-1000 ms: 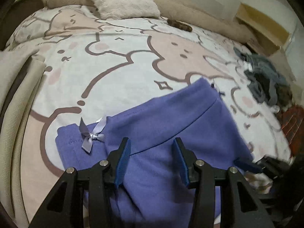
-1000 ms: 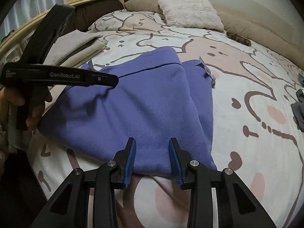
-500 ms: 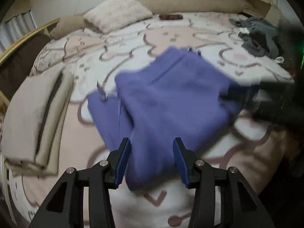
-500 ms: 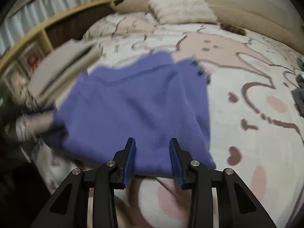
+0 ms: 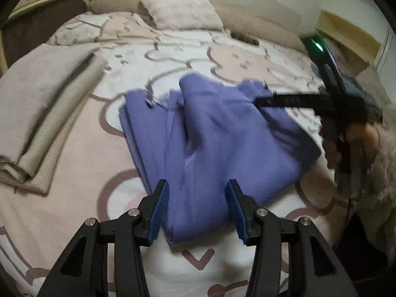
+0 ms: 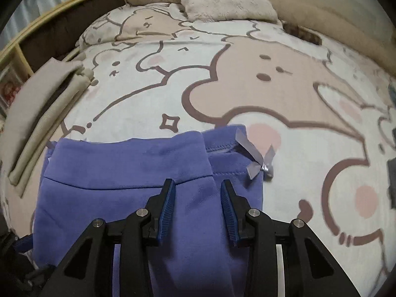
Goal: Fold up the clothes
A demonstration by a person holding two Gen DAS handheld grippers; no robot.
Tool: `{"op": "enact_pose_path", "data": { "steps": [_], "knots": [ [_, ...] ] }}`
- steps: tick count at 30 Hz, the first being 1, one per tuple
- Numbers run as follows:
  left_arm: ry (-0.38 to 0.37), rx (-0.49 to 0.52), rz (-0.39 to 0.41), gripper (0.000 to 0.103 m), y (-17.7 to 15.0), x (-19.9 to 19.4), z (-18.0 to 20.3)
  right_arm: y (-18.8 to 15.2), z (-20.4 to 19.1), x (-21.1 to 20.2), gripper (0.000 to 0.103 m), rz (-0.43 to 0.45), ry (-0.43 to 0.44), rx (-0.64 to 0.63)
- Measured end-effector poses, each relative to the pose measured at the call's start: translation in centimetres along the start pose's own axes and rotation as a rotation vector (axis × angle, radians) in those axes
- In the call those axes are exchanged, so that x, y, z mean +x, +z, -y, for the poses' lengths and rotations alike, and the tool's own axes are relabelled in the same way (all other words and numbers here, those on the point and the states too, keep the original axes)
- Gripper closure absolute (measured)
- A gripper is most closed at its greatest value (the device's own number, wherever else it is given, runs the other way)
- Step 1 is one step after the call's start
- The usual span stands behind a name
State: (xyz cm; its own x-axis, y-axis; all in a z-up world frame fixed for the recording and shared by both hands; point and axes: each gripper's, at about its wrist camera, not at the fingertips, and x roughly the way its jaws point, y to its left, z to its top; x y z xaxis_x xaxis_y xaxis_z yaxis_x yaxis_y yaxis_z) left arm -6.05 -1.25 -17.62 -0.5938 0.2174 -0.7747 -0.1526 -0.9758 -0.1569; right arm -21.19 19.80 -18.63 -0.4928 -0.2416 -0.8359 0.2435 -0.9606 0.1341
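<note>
A folded purple garment (image 5: pixel 217 138) lies flat on the bear-print bedspread (image 5: pixel 81 163). It fills the lower left of the right wrist view (image 6: pixel 128 198), with a grey ribbon bow (image 6: pixel 259 163) at its waistband. My left gripper (image 5: pixel 196 209) is open, its blue pads either side of the garment's near corner, just above it. My right gripper (image 6: pixel 197 206) is open over the garment below the waistband. In the left wrist view the right gripper (image 5: pixel 257 102) reaches over the garment's far right edge, held by a hand.
A folded beige garment (image 5: pixel 42 109) lies at the left on the bed, also in the right wrist view (image 6: pixel 42 104). A fluffy white pillow (image 5: pixel 180 10) and beige cushions lie at the head. Dark clothes (image 6: pixel 393 163) lie at the right edge.
My left gripper has drawn back from the waistband to the garment's near corner. My right gripper has moved forward from the hem to the waistband. The garment stays flat.
</note>
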Motion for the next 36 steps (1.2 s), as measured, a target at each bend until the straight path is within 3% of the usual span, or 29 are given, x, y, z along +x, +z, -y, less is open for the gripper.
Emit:
{"op": "enact_pose_path", "data": {
  "steps": [4,7,11,14,19,23,25,27,29,32,36],
  "knots": [
    [-0.001,0.032,0.120,0.055,0.5,-3.3,0.4,-1.6,0.5,-4.8,0.066,0.097,0.045,0.003],
    [-0.071,0.076,0.153,0.051,1.1,-4.5,1.3,-3.5,0.7,-7.5,0.066,0.135,0.060,0.007],
    [-0.196,0.074,0.105,0.051,2.6,-2.7,2.7,-7.1,0.5,-9.3,0.066,0.143,0.137,0.062],
    [-0.238,0.029,0.015,0.051,3.8,0.8,3.5,-9.3,-0.8,-8.9,0.066,0.134,0.237,0.069],
    [-0.140,-0.058,-0.059,0.052,4.8,4.7,0.8,-10.0,-0.2,-6.7,0.066,0.087,0.201,0.099],
    [-0.119,-0.058,-0.028,0.052,5.5,3.4,-0.1,-10.1,2.2,-6.6,0.066,0.096,0.225,0.222],
    [-0.064,0.026,0.020,0.052,5.9,1.7,0.5,-10.2,2.6,-6.6,0.066,0.098,0.237,0.243],
    [0.010,0.199,0.099,0.052,5.5,-0.8,2.1,-10.2,2.4,-6.6,0.066,0.100,0.234,0.242],
    [0.112,0.453,0.176,0.051,3.7,-3.2,4.7,-10.2,2.2,-6.6,0.066,0.100,0.229,0.232],
    [0.251,0.812,0.231,0.051,-0.8,-4.6,7.9,-10.3,2.4,-6.6,0.066,0.100,0.240,0.245],
    [0.446,1.280,0.274,0.051,-8.6,-3.7,10.3,-10.3,3.0,-6.6,0.066,0.097,0.267,0.279]
  ]
}}
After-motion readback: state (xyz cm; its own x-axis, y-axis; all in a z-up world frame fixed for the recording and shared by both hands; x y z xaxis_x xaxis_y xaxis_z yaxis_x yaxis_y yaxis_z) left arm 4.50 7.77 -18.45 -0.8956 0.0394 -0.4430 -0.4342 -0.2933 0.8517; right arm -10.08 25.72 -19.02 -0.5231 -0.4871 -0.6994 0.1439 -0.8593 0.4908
